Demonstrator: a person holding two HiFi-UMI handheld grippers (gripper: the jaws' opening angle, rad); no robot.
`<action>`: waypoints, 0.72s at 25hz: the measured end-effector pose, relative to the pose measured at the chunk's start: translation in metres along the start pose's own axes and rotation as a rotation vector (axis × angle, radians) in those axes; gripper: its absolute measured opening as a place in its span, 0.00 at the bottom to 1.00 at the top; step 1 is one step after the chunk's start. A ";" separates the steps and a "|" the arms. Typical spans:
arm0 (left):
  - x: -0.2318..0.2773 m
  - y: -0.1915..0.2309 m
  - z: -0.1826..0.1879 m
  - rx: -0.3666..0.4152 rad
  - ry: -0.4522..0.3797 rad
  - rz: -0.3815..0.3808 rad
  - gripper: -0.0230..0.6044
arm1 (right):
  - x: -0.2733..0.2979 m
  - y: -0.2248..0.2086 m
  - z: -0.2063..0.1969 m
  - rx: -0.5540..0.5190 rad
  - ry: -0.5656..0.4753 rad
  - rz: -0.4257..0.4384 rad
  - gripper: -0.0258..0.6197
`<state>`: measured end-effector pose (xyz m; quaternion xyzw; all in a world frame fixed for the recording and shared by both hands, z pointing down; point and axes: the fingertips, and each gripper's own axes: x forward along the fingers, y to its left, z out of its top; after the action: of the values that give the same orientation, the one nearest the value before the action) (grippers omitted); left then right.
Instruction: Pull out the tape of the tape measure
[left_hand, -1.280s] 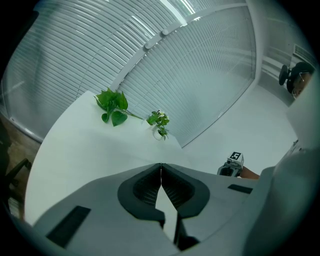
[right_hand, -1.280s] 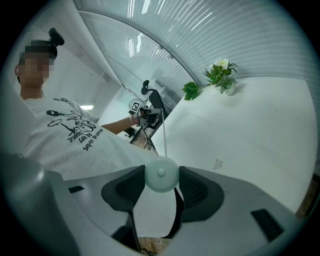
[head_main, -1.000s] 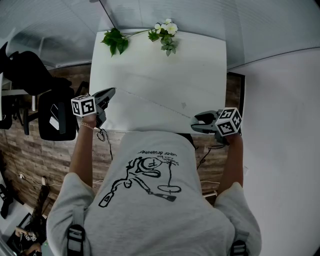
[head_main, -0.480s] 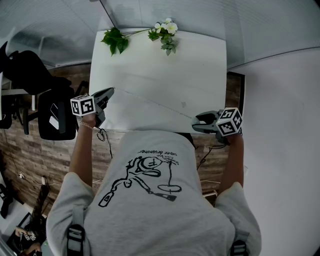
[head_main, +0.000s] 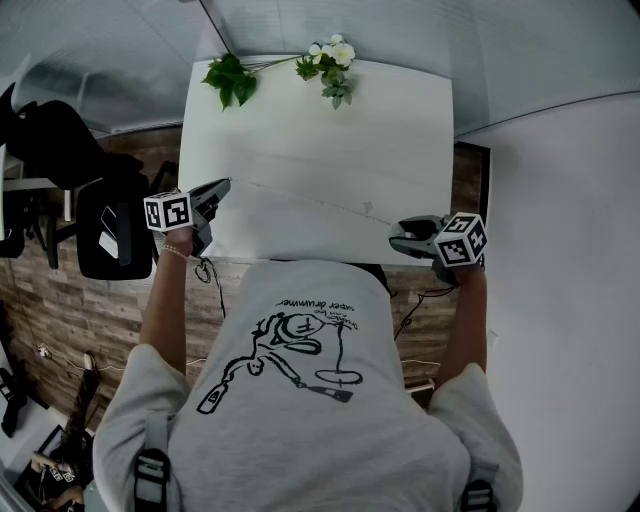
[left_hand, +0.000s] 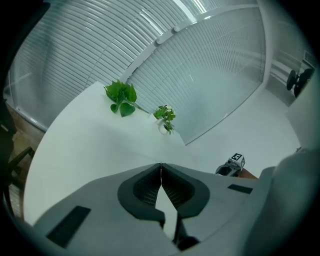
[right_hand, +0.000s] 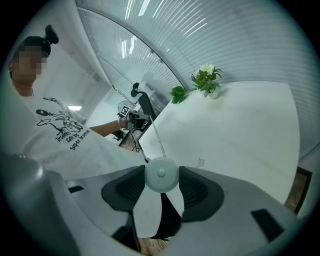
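White tape measure (right_hand: 161, 174) clamped in right gripper (head_main: 403, 232), shifted outward; left gripper (head_main: 221, 186) pinches tape (head_main: 310, 202).

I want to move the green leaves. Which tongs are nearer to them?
Left. The left tongs are at the near left edge of the table, on the same side as the green leaves; the right tongs are at its near right corner.

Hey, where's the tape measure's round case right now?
Right gripper view: the round case is clamped in the right claw, by the white table's near right corner; its tape runs across to the left claw.
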<state>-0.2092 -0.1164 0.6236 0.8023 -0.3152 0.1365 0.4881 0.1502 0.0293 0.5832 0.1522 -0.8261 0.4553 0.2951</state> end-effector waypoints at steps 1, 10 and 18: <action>0.001 -0.001 -0.002 -0.007 0.005 -0.005 0.07 | 0.000 -0.004 0.000 0.003 -0.005 -0.016 0.38; 0.009 -0.012 -0.014 -0.055 0.048 -0.031 0.07 | 0.002 -0.031 -0.002 0.037 -0.033 -0.114 0.38; 0.016 -0.013 -0.023 -0.077 0.069 -0.027 0.07 | 0.007 -0.044 -0.004 0.052 -0.040 -0.152 0.38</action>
<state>-0.1867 -0.0986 0.6345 0.7820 -0.2921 0.1453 0.5311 0.1695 0.0094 0.6185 0.2311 -0.8060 0.4496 0.3080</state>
